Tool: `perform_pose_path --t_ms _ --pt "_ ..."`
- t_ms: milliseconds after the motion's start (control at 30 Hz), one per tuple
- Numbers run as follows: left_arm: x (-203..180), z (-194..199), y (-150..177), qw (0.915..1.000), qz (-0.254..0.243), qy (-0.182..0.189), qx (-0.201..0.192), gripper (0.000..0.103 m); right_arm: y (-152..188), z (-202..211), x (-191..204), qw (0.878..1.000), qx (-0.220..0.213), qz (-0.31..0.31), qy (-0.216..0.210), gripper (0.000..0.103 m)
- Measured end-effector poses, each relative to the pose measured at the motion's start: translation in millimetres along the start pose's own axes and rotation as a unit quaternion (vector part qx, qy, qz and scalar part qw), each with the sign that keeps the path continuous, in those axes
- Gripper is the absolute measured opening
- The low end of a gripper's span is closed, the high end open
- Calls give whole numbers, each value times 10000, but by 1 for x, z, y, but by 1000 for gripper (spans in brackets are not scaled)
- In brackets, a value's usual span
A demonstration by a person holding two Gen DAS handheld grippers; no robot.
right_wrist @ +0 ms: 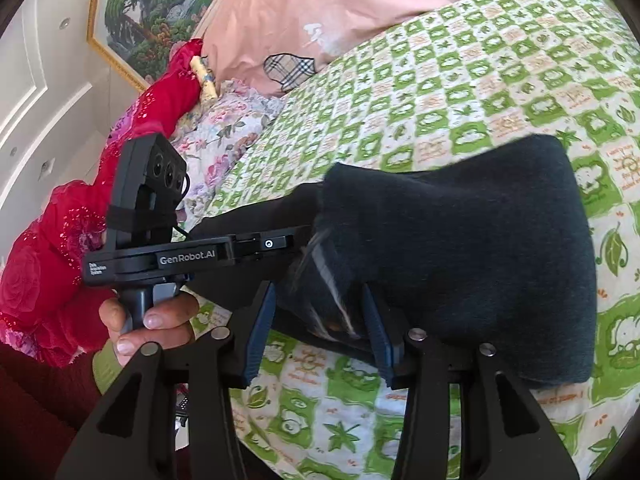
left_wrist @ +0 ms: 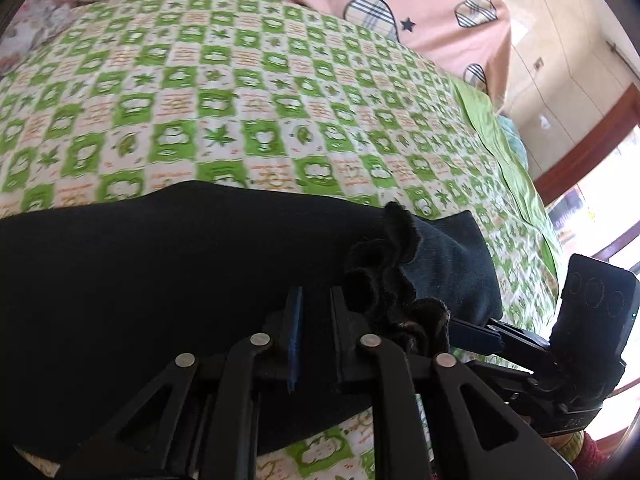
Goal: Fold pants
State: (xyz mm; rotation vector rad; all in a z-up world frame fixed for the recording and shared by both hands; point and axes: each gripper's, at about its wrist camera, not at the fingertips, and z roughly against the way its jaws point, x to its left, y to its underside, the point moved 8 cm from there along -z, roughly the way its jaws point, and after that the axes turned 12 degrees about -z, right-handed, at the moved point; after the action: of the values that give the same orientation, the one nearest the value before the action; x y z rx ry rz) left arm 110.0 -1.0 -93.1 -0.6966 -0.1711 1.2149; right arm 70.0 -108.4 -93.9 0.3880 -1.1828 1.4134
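Observation:
The dark navy pants (left_wrist: 180,264) lie folded on the green and white patterned bedsheet (left_wrist: 240,100). My left gripper (left_wrist: 316,300) sits over the pants, jaws a small way apart with dark cloth between them, next to the ruffled waistband (left_wrist: 388,280). In the right wrist view the folded pants (right_wrist: 480,248) fill the middle right. My right gripper (right_wrist: 320,300) is open, its blue pads either side of the waistband edge (right_wrist: 324,280). The left gripper body (right_wrist: 192,256) shows at left, held by a hand (right_wrist: 148,320).
A pink quilt with plaid hearts (left_wrist: 400,0) lies at the head of the bed. A red cloth (right_wrist: 60,240) and floral pillow (right_wrist: 224,132) lie at the bed's left side. A framed painting (right_wrist: 152,12) hangs on the wall. The right gripper body (left_wrist: 580,340) is close at right.

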Motion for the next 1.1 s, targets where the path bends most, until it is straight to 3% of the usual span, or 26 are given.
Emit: perform_pose_path --t_ms 100,333,700,1100 --pt "13 14 8 9993 314 -172 -91 38 -1 0 12 9998 18 168 -57 47" --pt "37 50 29 9952 803 -453 -337 47 -10 -7 33 9991 42 394 -137 47" --pt "80 105 71 9818 1519 -943 -638 48 -14 -35 66 9966 254 748 -228 51" --pt "138 157 123 9547 2347 -1605 -876 48 -9 -76 100 9912 652 1092 -370 51"
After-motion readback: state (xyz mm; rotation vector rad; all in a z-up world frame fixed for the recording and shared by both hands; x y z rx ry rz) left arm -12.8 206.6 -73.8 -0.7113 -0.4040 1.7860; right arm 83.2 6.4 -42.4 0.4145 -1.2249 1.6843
